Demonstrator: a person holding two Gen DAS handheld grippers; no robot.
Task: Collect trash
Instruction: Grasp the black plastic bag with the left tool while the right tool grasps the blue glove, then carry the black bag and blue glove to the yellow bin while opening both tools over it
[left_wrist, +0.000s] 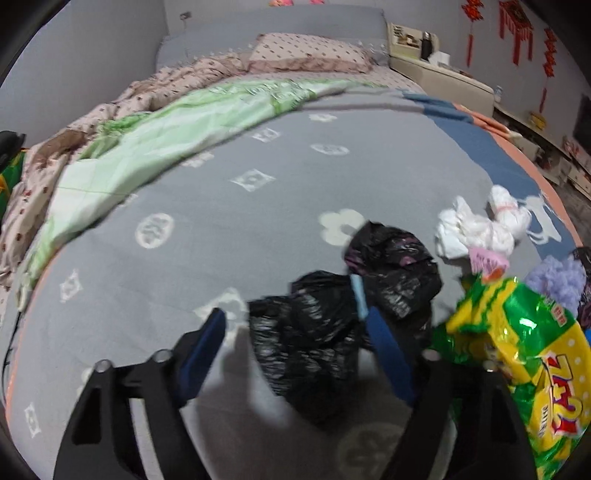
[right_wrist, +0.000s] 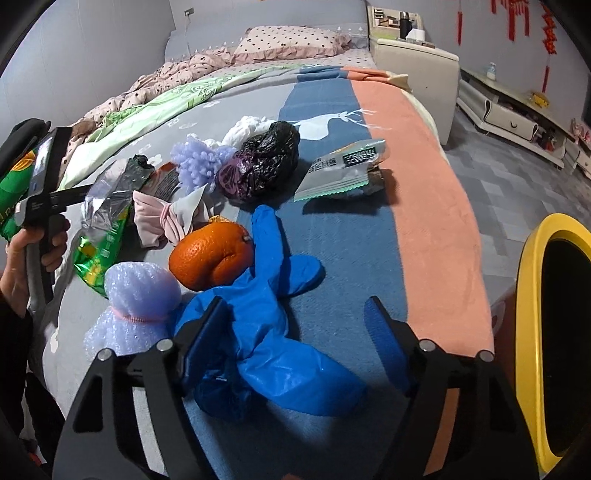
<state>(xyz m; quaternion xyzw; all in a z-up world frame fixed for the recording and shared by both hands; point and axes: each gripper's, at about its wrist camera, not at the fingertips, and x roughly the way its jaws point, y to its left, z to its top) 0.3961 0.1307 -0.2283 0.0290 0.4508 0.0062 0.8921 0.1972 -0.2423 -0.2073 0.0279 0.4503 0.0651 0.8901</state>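
Note:
Trash lies on the bed. In the left wrist view my left gripper (left_wrist: 291, 314) is open, its fingers either side of a crumpled black plastic bag (left_wrist: 314, 332). A green and yellow snack bag (left_wrist: 524, 350) lies at its right, white plastic (left_wrist: 476, 229) beyond. In the right wrist view my right gripper (right_wrist: 297, 310) is open above a blue plastic glove (right_wrist: 266, 332). Orange peel (right_wrist: 210, 258), purple bubble wrap (right_wrist: 140, 295), a second black bag (right_wrist: 266, 158) and a silver wrapper (right_wrist: 343, 170) lie ahead.
A yellow-rimmed trash bin (right_wrist: 528, 332) stands at the bed's right edge. The bed blanket (left_wrist: 221, 221) is grey, blue and orange. Crumpled quilts (left_wrist: 147, 122) and a pillow (right_wrist: 291, 42) lie at the far end. A nightstand (right_wrist: 417, 66) stands beyond.

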